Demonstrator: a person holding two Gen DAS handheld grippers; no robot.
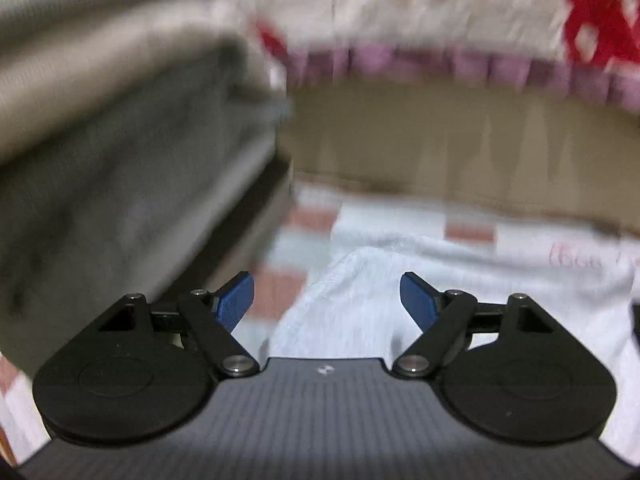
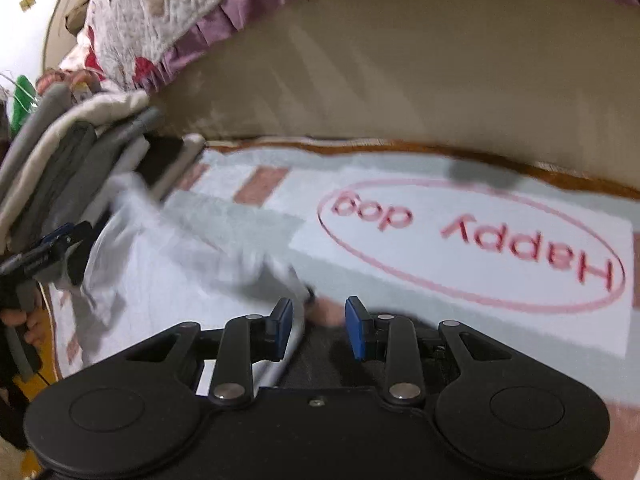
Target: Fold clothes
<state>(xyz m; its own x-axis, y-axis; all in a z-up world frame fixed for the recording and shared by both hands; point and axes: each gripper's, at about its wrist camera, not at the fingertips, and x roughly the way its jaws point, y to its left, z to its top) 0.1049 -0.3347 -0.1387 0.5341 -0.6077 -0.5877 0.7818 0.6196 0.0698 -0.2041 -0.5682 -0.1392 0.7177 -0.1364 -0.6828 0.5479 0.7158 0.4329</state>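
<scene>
A white garment (image 1: 360, 300) lies on a pale mat under my left gripper (image 1: 327, 300), which is open with its blue pads wide apart above the cloth's hemmed edge. In the right wrist view the same white garment (image 2: 168, 256) lies blurred on the mat at left, and the left gripper (image 2: 44, 256) shows at its left edge. My right gripper (image 2: 318, 328) is open, its pads moderately apart, with the garment's near edge by its left pad. A stack of folded grey and beige clothes (image 1: 112, 140) (image 2: 68, 152) stands to the left.
The mat (image 2: 480, 240) carries a red "Happy dog" oval. A beige bed side (image 1: 460, 140) (image 2: 400, 80) rises behind it, with a quilted cover with purple frill (image 1: 400, 60) (image 2: 200, 20) hanging over. Orange floor shows at the mat's edge.
</scene>
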